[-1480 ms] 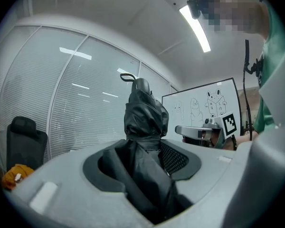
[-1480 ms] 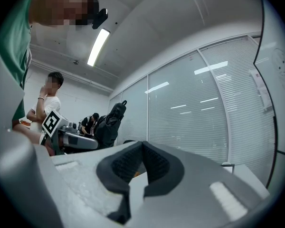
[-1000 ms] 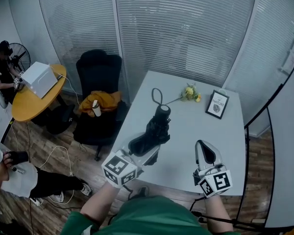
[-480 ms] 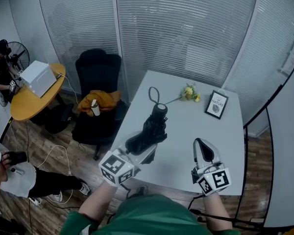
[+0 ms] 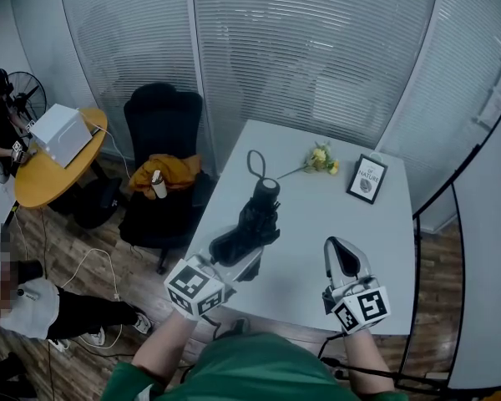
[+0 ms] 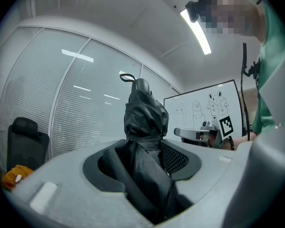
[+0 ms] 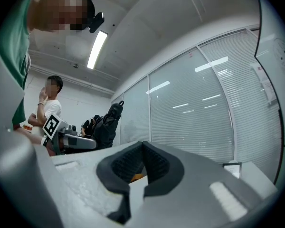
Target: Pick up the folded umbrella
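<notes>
Left gripper pinches the folded umbrella lengthwise, strap end forward, over the desk's left edge; right gripper pressed together, empty.

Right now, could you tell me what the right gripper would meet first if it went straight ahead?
Likely the yellow flowers, though the right gripper may be high enough to pass over them.

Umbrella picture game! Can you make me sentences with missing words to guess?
The left gripper grips the umbrella, which is ___ in colour.
The right gripper is shut and holds ___.
The flowers lying on the table are ___.
Missing words: black; nothing; yellow.
</notes>
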`<state>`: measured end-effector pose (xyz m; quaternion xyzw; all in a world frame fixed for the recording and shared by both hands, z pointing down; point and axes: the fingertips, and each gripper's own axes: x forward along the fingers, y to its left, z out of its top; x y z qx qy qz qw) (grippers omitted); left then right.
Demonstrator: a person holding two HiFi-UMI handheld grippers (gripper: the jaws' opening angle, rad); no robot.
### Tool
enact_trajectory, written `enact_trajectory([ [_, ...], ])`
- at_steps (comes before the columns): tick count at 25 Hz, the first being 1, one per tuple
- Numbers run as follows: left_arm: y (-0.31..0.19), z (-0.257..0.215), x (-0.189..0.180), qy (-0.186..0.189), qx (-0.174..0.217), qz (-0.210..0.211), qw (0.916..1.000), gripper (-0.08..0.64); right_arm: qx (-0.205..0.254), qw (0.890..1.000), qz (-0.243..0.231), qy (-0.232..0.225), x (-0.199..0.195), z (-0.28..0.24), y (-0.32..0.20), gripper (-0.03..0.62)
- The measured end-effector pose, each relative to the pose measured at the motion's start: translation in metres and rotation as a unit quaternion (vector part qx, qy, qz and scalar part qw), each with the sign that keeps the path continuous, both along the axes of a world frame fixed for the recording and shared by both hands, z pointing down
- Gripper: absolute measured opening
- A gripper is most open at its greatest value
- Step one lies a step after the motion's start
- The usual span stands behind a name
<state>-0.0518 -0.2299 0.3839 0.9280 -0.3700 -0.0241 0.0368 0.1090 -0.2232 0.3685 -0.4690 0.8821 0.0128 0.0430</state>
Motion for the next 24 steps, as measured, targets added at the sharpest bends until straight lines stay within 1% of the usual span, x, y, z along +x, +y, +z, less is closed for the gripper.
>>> enact_trajectory([
  [24,-0.016,0.004,0.012,-0.006,-0.004,0.002,1.0,0.239,-0.007,1.0,-0.006,0.01,0.01,0.007,-0.016,0.002],
])
